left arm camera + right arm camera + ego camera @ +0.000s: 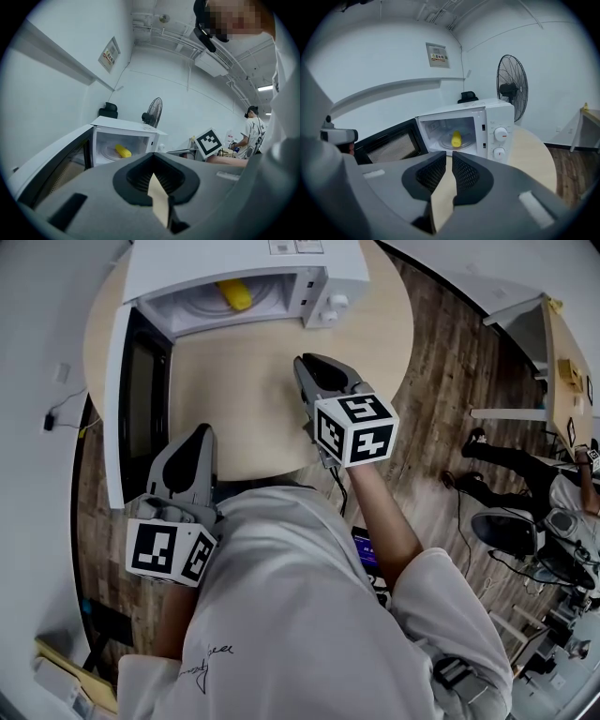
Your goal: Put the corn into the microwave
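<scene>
Yellow corn (233,293) lying inside the white microwave (246,261), door (116,409) swung wide, left tongs (199,431) closed on nothing beside the door, right tongs (306,363) empty above the round bench (246,395), jaws a narrow slit apart

Only one end of the yellow corn cob (234,294) peeks out under the roof of the white microwave (225,263), which the head view's top edge chops off, and the print on that little wall sign (438,55) is way too tiny to read.
</scene>
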{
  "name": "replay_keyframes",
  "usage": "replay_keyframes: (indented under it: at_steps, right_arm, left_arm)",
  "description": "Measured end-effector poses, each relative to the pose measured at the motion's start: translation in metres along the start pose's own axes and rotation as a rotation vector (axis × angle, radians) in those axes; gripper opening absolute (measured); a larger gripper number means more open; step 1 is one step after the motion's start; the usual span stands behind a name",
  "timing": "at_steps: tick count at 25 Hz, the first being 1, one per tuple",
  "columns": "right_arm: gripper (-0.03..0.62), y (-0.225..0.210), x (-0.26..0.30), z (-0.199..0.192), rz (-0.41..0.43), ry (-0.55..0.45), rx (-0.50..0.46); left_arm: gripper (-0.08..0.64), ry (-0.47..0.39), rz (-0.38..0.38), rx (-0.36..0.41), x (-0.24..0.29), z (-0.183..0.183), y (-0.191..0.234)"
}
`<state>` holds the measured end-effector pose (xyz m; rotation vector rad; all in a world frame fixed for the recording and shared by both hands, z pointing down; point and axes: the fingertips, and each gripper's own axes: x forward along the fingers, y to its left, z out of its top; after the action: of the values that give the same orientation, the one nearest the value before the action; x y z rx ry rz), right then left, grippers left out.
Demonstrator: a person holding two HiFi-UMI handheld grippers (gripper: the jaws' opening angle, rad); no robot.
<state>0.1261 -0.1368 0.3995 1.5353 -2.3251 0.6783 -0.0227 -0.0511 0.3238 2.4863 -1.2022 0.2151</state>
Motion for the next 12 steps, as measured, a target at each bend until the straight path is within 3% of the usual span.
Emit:
replay_keyframes:
  at_steps: [4,12]
  right_arm:
    - [0.047,0.008,-0.016,-0.003,0.002,-0.008,0.011]
    - [0.014,0.027,-0.040,-0.002,0.026,-0.019,0.020]
  left_arm:
    - [-0.009,0.011,0.011,0.027,-0.005,-0.004,0.001]
    - [-0.009,0.013,0.034,-0.023,-0.015,-0.012,0.013]
